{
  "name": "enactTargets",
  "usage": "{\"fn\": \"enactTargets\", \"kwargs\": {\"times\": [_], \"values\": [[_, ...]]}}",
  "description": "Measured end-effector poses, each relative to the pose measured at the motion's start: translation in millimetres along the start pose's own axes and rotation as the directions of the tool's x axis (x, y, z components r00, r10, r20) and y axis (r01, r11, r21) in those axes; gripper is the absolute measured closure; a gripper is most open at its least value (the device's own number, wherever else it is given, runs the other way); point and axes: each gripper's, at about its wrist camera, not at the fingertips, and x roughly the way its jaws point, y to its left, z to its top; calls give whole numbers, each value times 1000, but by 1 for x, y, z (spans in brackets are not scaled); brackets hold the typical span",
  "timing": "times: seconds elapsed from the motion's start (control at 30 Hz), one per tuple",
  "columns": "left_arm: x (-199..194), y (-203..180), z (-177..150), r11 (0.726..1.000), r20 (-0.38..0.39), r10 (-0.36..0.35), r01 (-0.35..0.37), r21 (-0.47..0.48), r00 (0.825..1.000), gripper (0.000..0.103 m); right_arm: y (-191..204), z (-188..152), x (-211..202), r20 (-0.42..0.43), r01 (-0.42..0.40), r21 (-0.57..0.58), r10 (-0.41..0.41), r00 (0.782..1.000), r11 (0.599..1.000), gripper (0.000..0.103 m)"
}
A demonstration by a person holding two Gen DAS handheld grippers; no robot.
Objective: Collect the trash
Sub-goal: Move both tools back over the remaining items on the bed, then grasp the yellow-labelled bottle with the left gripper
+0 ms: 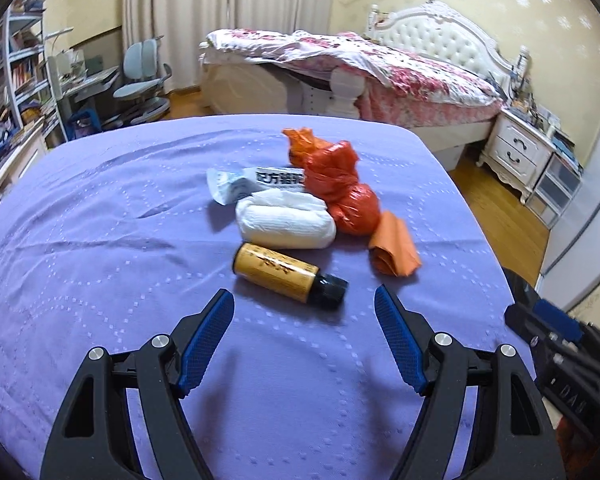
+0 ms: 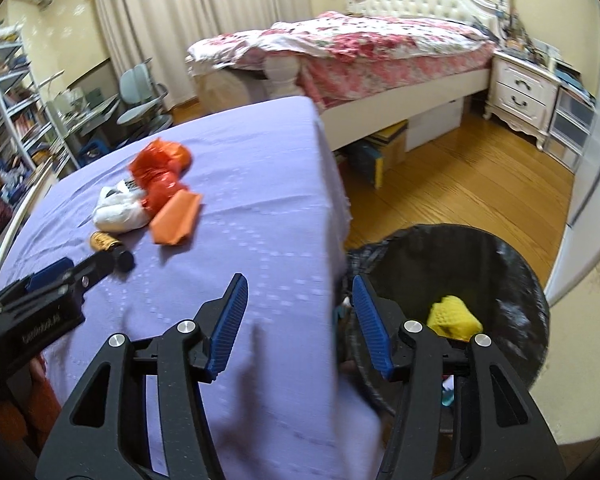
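On the white packet [image 1: 256, 184] I read black Chinese characters in a strip, but the red bag covers the end of the line. The amber bottle [image 1: 278, 272] has a yellow label with dark marks, too smeared for me to read. On the body of the left gripper, as my right camera shows it, there is small white lettering, maybe a brand name, but it is blurred.

The trash lies on a table under a purple cloth [image 1: 100, 240] with stitched dotted curves. From left to right in the room I see a bookshelf [image 1: 16, 64], a desk chair [image 1: 142, 76], pale curtains [image 1: 204, 12], a bed [image 1: 380, 64] with a pink flowered cover and a white tufted headboard, a white nightstand [image 1: 516, 152], and a wooden floor.

On the cloth, from the left: the packet, a white wad [image 1: 284, 224], the bottle just before it, a knotted red bag [image 1: 340, 188], and a folded orange paper [image 1: 394, 250]. The bottle lies on its side, its long axis running from upper left to lower right, the black cap toward the lower right.

My left gripper [image 1: 304, 304] stands wide, empty, just short of the bottle. My right gripper [image 2: 300, 294] is half spread and holds nothing, over the table edge. Right of it is the bin [image 2: 516, 280] with a black liner; a yellow piece [image 2: 454, 316] lies inside.
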Motion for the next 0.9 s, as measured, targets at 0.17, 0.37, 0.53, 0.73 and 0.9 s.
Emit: {"fn": "enactTargets", "kwargs": {"times": [0.17, 0.37, 0.53, 0.73, 0.9], "values": [[10, 5, 13, 999, -7, -4, 4, -39, 1000, 30, 21, 2, 8, -16, -3, -41, 3, 1000, 999, 50], [28, 13, 13, 998, -61, 36, -40, -58, 998, 30, 29, 0, 12, -29, -5, -57, 3, 1000, 998, 50], [26, 33, 5, 996, -92, 38, -46, -78, 995, 30, 35, -2, 14, -36, -10, -69, 8, 999, 998, 49], [22, 48, 2, 997, -79, 41, -46, -67, 996, 42, 45, -1, 17, -45, -29, -82, 25, 999, 996, 49], [23, 52, 4, 999, -65, 38, -40, -28, 997, 67, 61, -1, 22, -56, -49, -108, 43, 998, 993, 49]]}}
